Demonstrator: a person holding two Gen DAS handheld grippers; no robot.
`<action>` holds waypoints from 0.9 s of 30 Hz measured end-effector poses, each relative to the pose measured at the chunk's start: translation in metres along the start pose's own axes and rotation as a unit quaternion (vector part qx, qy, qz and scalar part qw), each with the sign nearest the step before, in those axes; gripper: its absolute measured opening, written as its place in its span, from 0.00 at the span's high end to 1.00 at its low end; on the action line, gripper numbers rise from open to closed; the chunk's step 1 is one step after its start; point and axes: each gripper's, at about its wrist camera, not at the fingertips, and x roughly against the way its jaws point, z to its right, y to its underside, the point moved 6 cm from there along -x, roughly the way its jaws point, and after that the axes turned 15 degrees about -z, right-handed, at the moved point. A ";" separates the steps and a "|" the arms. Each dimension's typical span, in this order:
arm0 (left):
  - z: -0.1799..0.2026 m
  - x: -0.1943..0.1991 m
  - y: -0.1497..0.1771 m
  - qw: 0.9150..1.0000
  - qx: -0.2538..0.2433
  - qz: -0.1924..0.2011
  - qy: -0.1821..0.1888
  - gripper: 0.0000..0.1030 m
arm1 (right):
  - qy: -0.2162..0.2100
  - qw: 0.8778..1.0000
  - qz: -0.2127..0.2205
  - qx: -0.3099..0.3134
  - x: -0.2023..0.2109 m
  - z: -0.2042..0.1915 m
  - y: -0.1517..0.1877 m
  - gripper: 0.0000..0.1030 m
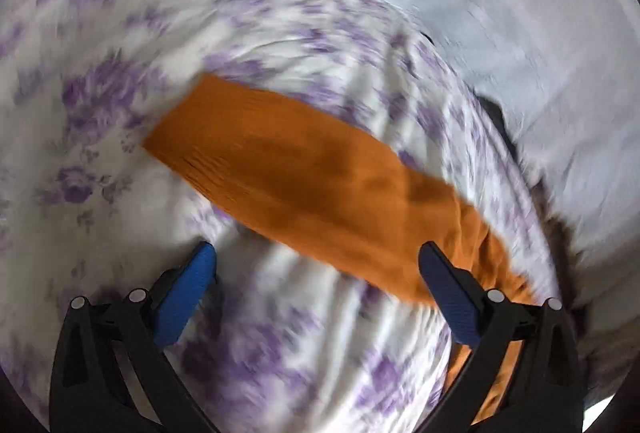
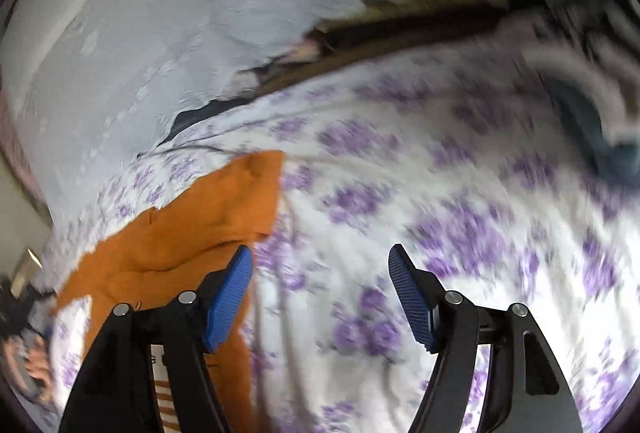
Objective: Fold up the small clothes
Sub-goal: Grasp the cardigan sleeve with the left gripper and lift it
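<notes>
An orange knitted garment lies flat on a white bedsheet with purple flowers, stretching from the middle to the lower right of the left wrist view. My left gripper is open above the sheet, its right finger in front of the garment's near end and nothing between the blue pads. In the right wrist view the same orange garment lies at the lower left, partly behind my left finger. My right gripper stands open over the flowered sheet beside the garment, with nothing between its pads. Both views are blurred.
A pale grey-white cloth covers the area beyond the bed's edge, with a dark gap along that edge. A blurred blue and grey object lies on the sheet at the far right. A hand shows at the lower left edge.
</notes>
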 end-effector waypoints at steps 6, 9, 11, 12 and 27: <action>-0.003 0.000 -0.017 0.999 0.008 0.015 0.047 0.05 | -0.022 0.999 -0.041 0.009 -0.018 -0.007 0.016 0.31; -0.002 0.001 -0.026 0.998 0.012 0.020 0.057 0.16 | -0.036 0.998 -0.043 -0.002 -0.015 -0.005 0.018 0.31; -0.004 0.001 -0.029 0.998 0.016 0.019 0.054 0.33 | -0.044 0.998 -0.053 -0.014 -0.017 -0.001 0.018 0.31; -0.005 -0.002 -0.032 0.998 0.019 0.016 0.051 0.37 | -0.046 0.997 -0.056 -0.018 -0.019 0.002 0.019 0.31; 0.004 0.004 -0.025 0.999 -0.024 0.028 0.002 0.94 | -0.025 0.998 -0.054 0.007 -0.022 -0.005 0.020 0.28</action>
